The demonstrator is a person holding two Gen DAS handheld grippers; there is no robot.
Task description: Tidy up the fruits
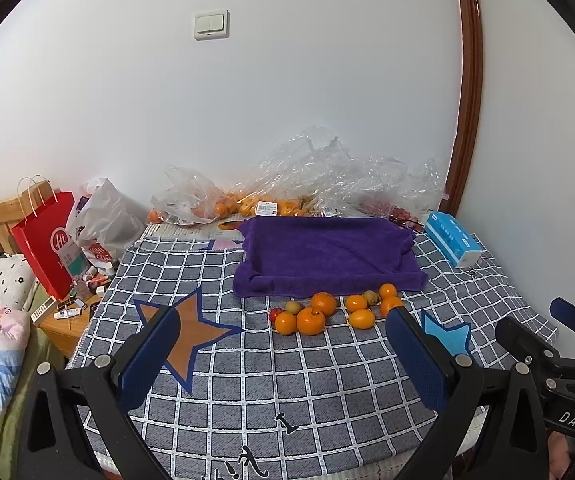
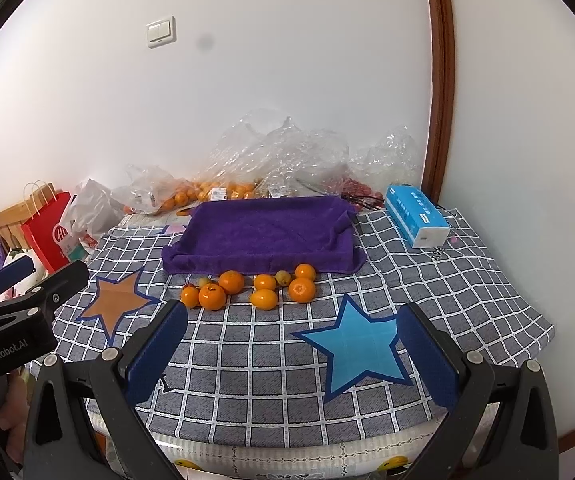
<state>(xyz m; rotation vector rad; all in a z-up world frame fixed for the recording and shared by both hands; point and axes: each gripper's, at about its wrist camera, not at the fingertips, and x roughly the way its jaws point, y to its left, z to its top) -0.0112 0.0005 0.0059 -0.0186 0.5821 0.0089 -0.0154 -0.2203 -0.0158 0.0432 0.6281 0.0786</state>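
Nothing's sorted yet: fruits (image 1: 327, 312) sit mid-frame before the empty purple towel (image 1: 327, 256); my left gripper (image 1: 283, 344) and right gripper (image 2: 293, 340) are spread, holding nothing.

Loose orange fruits (image 1: 323, 312) — clustered just before purple towel-lined tray (image 1: 327, 256)

A checked cloth covers the surface (image 1: 287, 380). At centre, a cluster of orange fruits (image 1: 335, 312) lies just below a purple towel (image 1: 327, 256). The left gripper (image 1: 283, 338) hovers near, fingers (image 1: 155, 344) spread wide. At 2 o'clock sits a blue tissue pack (image 1: 451, 242); at 9 o'clock, a red paper bag (image 1: 45, 240).
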